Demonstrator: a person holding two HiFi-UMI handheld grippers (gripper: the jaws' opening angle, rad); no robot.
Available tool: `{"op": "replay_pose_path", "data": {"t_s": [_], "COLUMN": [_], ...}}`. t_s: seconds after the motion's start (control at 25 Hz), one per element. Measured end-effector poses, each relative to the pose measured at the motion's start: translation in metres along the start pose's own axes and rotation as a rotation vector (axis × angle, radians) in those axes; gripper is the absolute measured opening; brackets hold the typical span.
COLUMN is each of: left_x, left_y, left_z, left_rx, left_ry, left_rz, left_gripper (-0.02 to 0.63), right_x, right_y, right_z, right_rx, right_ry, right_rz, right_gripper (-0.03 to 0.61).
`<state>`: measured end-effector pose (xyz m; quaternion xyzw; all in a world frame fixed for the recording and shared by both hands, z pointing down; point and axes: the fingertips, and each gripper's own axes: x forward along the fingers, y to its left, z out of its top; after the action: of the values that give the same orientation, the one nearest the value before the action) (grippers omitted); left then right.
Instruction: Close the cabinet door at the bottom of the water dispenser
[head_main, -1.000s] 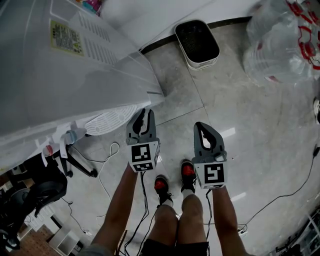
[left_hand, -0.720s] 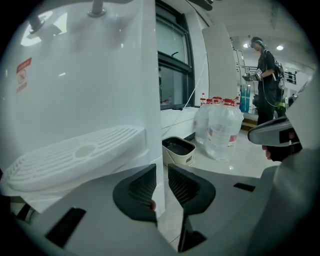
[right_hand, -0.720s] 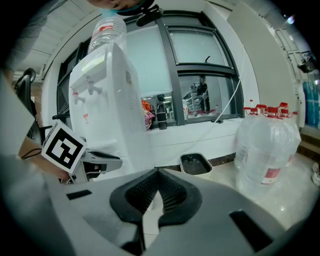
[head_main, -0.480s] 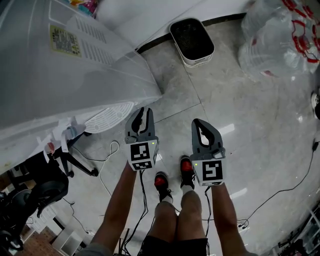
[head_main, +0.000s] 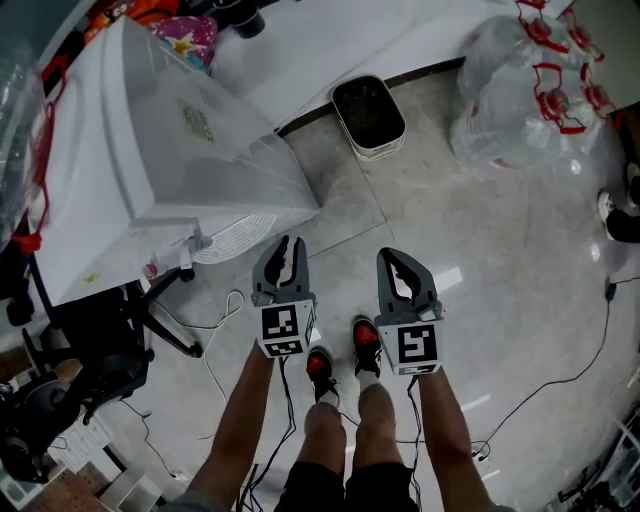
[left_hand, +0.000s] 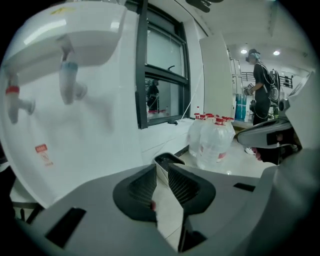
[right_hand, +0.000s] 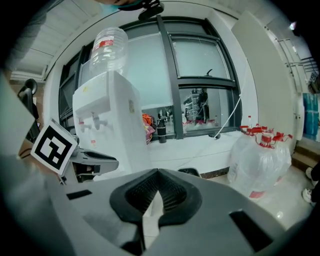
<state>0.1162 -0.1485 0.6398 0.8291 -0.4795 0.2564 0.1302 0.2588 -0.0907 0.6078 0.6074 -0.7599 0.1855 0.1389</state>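
As you straighten and lift away, left tool narrowly parted and empty, right tool closed on nothing, the water dispenser stands at your left, its cabinet door unseen, likely shut.

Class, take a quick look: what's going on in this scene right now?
A person stands facing a white water dispenser with a claw in each hand. The left claw has its jaws slightly apart and the right claw is shut. Both are empty, held in the air and touching nothing. The dispenser's bottom cabinet door is out of sight in these views, so I can't tell whether it is closed. A small bin and large water bottles stand beyond.
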Motion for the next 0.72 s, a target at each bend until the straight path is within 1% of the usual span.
{"op": "replay_pose_path", "data": {"t_s": [0.2, 0.28, 0.4, 0.64, 0.72], "left_x": [-0.044, -0.062, -0.089, -0.163, -0.184], "left_y": [-0.003, -0.004, -0.003, 0.013, 0.019], "left_z": [0.055, 0.078, 0.115, 0.179, 0.200], "left_rx": [-0.005, -0.012, -0.001, -0.019, -0.021], "left_ry": [-0.027, -0.045, -0.072, -0.116, -0.145], "left_rz": [0.008, 0.013, 0.025, 0.083, 0.111], "left_gripper": [0.091, 0.091, 0.091, 0.081, 0.080], "right_x": [-0.029, -0.040, -0.054, -0.096, -0.106], "right_y": [0.005, 0.009, 0.018, 0.049, 0.059], "right_z": [0.061, 0.089, 0.131, 0.206, 0.232], "right_rx": [-0.019, -0.027, -0.042, -0.047, -0.051], "right_ry": [-0.039, -0.059, -0.090, -0.122, -0.142], "right_rz": [0.003, 0.011, 0.032, 0.083, 0.104], "right_gripper": [0.017, 0.017, 0.017, 0.017, 0.017]}}
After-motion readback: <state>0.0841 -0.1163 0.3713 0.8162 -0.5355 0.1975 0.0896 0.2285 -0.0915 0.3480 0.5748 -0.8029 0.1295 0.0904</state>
